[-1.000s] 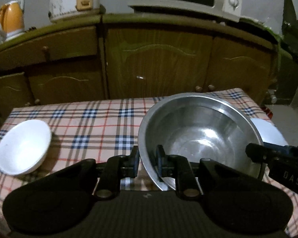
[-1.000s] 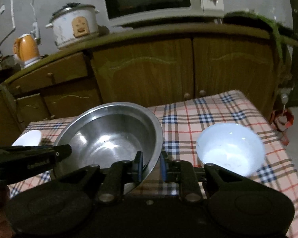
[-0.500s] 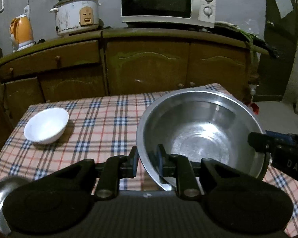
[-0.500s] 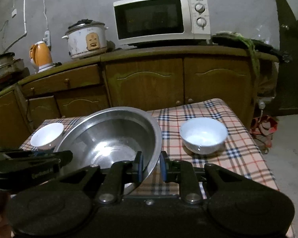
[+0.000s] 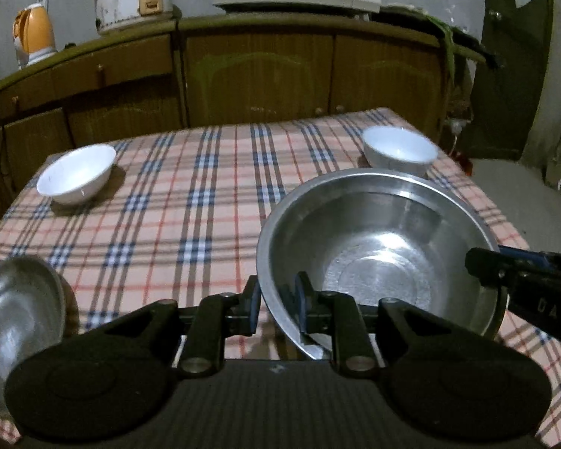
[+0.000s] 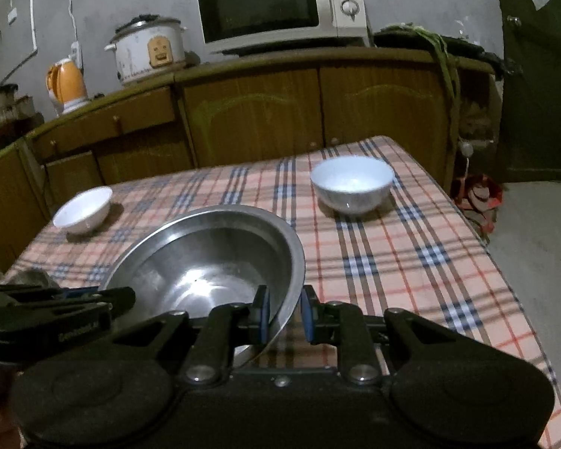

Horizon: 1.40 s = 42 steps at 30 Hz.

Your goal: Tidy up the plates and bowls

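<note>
Microwave (image 6: 280, 7), white rice cooker (image 6: 147, 50), orange kettle (image 6: 66, 84) on wooden cabinets (image 6: 258, 116) (doors shut), plaid tablecloth (image 6: 411, 247)

Black hand-held gripper (image 5: 276, 301), blue pads (image 6: 262, 312)

Left hand-held gripper (image 5: 276, 305) and right hand-held gripper (image 6: 283, 312), both angled downward, jaws clamped.

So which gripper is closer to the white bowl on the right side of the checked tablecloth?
Right. The right gripper clamps the big steel bowl's rim on the side facing that white bowl; the left gripper clamps the opposite rim, farther away.
</note>
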Each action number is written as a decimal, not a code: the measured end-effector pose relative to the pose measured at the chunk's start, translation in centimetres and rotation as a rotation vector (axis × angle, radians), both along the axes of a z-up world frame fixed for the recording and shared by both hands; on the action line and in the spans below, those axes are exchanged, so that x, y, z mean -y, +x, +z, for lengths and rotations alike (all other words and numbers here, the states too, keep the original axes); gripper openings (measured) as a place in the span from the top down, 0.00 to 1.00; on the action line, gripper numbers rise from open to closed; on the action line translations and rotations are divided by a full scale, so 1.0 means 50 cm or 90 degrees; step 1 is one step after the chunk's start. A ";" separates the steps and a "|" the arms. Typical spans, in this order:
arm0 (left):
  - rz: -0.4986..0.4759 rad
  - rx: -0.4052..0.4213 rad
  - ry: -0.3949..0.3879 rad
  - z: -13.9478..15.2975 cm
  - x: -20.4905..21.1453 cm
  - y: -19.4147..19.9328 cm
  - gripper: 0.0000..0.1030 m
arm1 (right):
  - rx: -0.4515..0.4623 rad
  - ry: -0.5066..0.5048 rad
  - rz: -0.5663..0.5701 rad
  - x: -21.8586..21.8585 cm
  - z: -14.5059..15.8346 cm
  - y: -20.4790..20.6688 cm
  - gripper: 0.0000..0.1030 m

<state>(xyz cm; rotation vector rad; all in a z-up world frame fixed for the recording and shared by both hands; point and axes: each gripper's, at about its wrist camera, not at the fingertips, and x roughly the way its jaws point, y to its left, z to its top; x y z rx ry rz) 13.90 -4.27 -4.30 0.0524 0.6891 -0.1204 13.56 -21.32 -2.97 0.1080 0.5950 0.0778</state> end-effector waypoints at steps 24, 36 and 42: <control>-0.014 -0.031 0.016 -0.094 0.011 -0.011 0.79 | -0.057 -0.014 -0.012 0.004 -0.099 0.009 0.77; -0.020 -0.028 0.007 -0.095 0.005 -0.012 0.68 | -0.061 -0.015 -0.025 0.007 -0.100 0.013 0.75; -0.006 -0.016 -0.002 -0.076 -0.022 -0.012 0.55 | -0.038 -0.023 -0.057 0.021 -0.075 0.015 0.70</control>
